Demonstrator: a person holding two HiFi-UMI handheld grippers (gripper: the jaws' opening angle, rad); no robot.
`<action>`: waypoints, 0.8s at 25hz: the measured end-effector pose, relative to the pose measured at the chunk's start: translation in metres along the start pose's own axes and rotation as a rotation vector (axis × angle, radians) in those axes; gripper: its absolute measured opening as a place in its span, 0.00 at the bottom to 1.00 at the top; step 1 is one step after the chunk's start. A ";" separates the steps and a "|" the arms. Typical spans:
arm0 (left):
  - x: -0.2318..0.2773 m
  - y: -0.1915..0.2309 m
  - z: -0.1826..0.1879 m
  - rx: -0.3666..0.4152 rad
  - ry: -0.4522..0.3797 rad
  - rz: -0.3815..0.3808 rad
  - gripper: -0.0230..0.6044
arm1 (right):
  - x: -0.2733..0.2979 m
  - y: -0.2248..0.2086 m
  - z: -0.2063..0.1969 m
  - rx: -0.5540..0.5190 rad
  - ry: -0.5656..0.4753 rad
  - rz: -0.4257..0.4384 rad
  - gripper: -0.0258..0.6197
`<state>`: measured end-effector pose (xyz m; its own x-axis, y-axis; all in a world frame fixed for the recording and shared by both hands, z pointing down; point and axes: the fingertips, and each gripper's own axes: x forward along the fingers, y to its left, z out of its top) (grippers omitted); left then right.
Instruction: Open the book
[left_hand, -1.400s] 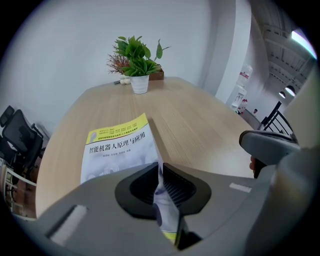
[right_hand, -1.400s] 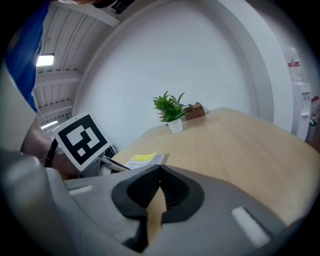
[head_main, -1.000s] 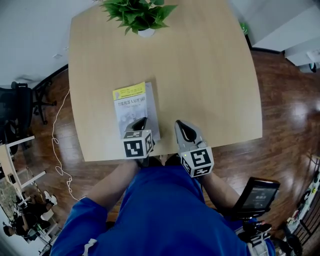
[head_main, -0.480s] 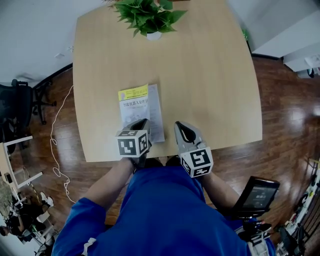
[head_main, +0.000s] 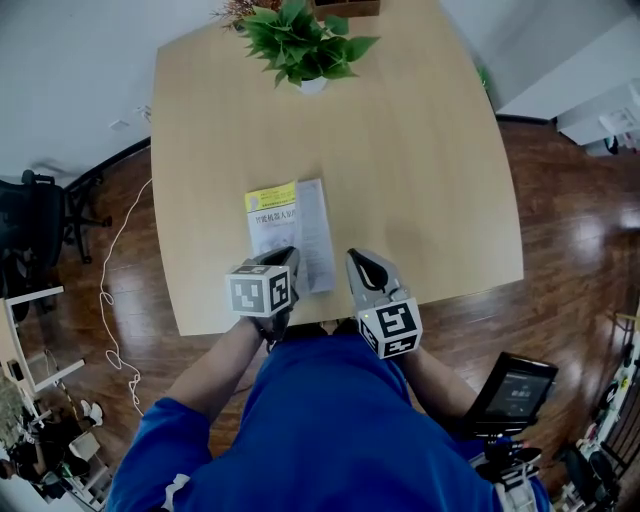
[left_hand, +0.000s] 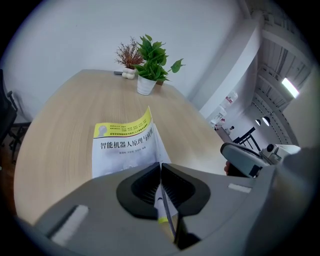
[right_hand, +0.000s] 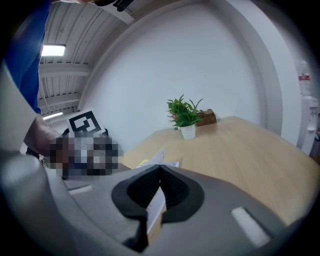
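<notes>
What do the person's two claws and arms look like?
Both the left claw and right claw are smooth grey shells with black ribbed pads inside. Each carries a white cube printed with black square markers. The person wears bright blue short sleeves.

**Office meeting room.** A large pale-wood table (head_main: 400, 180) stands on a dark wood-plank floor (head_main: 570, 230) against plain white walls (left_hand: 75, 35), with a potted green plant (head_main: 305, 50) at its far end. A black swivel chair (head_main: 35, 230) stands off to the left, a white cable (head_main: 115, 290) trails across the floor beside it, and a dark screen (head_main: 515, 392) sits at the lower right. The left gripper view also shows strip lights (left_hand: 290, 86) set in a ribbed ceiling.
</notes>
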<state>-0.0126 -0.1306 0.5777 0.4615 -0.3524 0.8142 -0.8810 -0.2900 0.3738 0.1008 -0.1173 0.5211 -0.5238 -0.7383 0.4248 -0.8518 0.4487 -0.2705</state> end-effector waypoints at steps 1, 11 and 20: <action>-0.001 0.001 0.000 -0.003 0.001 -0.006 0.07 | 0.001 0.001 0.001 -0.002 0.000 -0.001 0.04; -0.022 0.023 -0.005 -0.041 -0.013 -0.038 0.07 | 0.006 0.024 0.005 -0.025 -0.002 -0.001 0.04; -0.042 0.052 -0.008 -0.143 -0.062 -0.089 0.07 | 0.011 0.043 0.008 -0.052 0.000 0.002 0.04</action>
<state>-0.0789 -0.1236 0.5670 0.5402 -0.3864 0.7476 -0.8401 -0.1951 0.5062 0.0582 -0.1101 0.5076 -0.5251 -0.7377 0.4244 -0.8503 0.4751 -0.2263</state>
